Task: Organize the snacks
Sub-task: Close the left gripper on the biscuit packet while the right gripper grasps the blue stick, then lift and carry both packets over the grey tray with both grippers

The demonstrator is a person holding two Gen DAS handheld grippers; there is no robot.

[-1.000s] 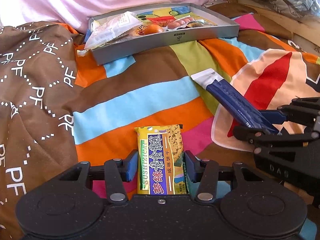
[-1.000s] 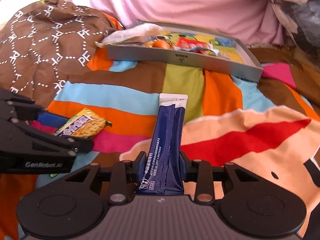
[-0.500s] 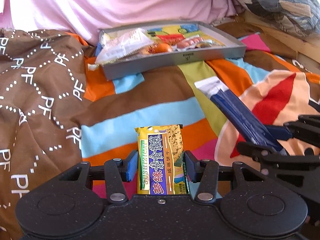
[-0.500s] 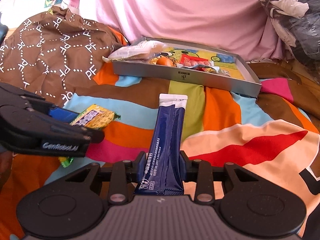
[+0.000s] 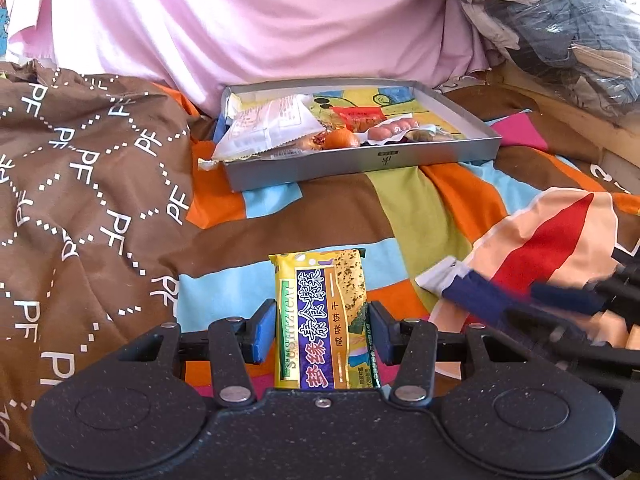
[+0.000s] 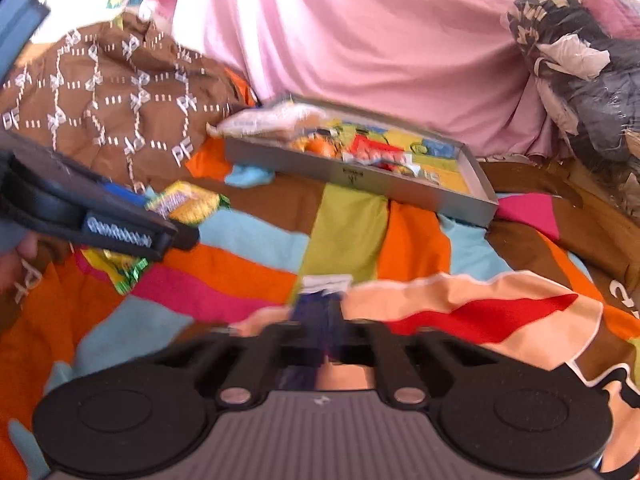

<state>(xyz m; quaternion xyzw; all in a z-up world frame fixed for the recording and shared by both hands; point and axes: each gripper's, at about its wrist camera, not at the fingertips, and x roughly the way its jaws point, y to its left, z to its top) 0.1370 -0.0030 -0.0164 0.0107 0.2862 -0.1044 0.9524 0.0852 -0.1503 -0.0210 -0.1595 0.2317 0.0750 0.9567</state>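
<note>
A bed covered with a striped patchwork quilt [image 5: 344,216] fills the left wrist view, a pink sheet [image 5: 256,20] hanging behind and a brown blanket [image 5: 80,184] heaped at the left. The left hand-held gripper [image 5: 322,330] holds the yellow biscuit packet [image 5: 322,320] between its pads, now raised and nearer the grey tray [image 5: 360,160] at the far side, which already holds snacks; this looks like the carry toward it. At the right, the blue sachet [image 5: 476,298] sits lower and blurred. In the right wrist view, heavily smeared by motion, the right hand-held gripper [image 6: 320,344] seems to have the sachet [image 6: 320,312] slid deeper between its fingers; whether the grip holds I cannot tell. The tray's [image 6: 360,178] near wall and an overhanging white wrapper [image 6: 260,122] could obstruct placement.
</note>
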